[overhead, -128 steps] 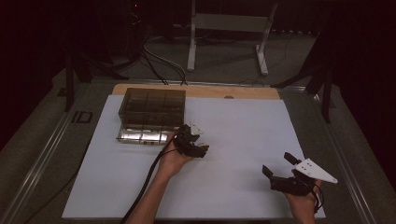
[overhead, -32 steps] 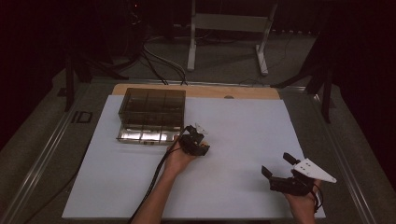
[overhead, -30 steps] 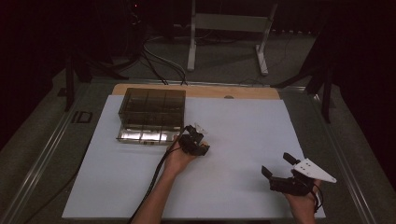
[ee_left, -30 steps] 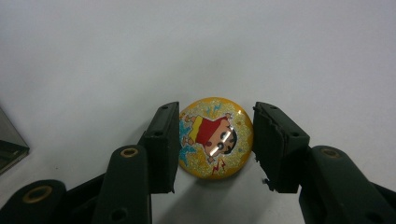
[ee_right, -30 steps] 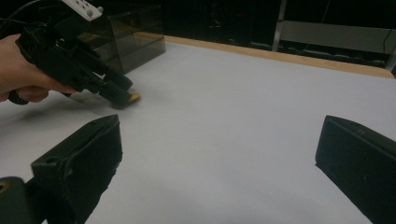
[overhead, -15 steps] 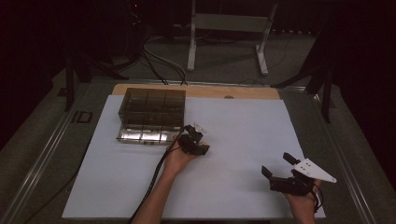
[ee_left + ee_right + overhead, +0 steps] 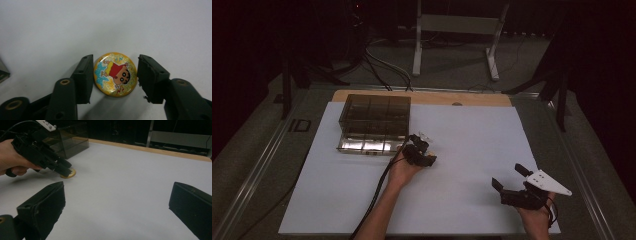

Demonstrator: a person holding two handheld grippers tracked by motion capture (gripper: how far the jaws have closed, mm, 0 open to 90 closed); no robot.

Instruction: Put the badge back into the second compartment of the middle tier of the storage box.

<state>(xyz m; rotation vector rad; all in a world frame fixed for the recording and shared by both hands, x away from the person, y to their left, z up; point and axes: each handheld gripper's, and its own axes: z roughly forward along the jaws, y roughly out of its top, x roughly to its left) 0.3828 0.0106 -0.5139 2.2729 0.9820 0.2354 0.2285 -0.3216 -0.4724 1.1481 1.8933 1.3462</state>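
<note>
Badge: round gold glitter cartoon pin badge (image 7: 115,74), flat on white worktop sheet (image 7: 472,150), near its far-left corner, beside smoked clear plastic compartment box (image 7: 374,122).
Handling: likely light, stiff, slick-domed; grip opposite rim edges.
Left gripper (image 7: 113,77): spread, straddling badge, left jaw touching.
Right gripper (image 7: 510,176): spread, empty, near-right corner.

White table mat (image 7: 472,150), smoky clear compartment box (image 7: 374,122) at its far left, wooden table edge (image 7: 422,96), metal stand legs (image 7: 454,42) beyond

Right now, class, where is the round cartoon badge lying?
The cartoon badge lies flat on the white sheet, between the open jaws of the left tool. In the right gripper view it sits just right of the dark compartment box.
</note>
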